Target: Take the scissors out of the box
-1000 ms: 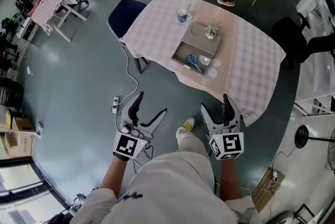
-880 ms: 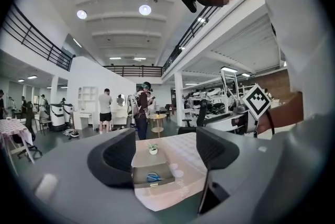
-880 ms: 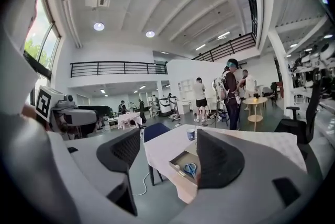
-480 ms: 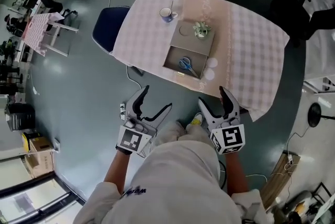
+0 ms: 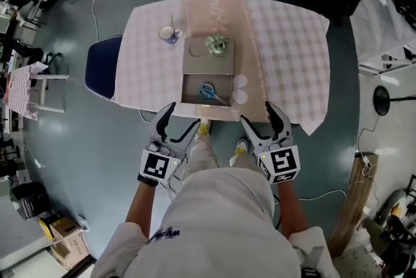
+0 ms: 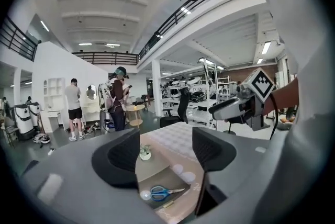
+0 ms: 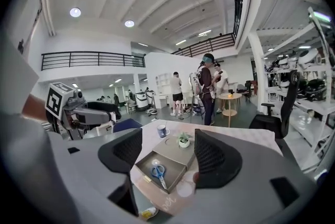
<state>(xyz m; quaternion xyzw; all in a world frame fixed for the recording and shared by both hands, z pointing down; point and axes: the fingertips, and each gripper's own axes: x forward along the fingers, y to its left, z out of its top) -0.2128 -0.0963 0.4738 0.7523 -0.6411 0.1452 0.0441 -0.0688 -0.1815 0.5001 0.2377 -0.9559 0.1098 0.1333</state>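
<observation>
Way in from above is staying open: the box (image 5: 207, 89) is lying uncovered at the desk's (image 5: 286, 43) near edge, with only its low walls ringing the scissors (image 5: 208, 91). A potted plant (image 5: 218, 44) is sitting on the box's flat top just behind the opening, crowding the far side. Two pale rounds (image 5: 240, 82) are lying just beside the right wall. The mug (image 5: 169, 33) is standing apart at far left. I'm seeing bare cloth running across the desk's right half. A blue chair (image 5: 103, 65) is blocking the left end.
</observation>
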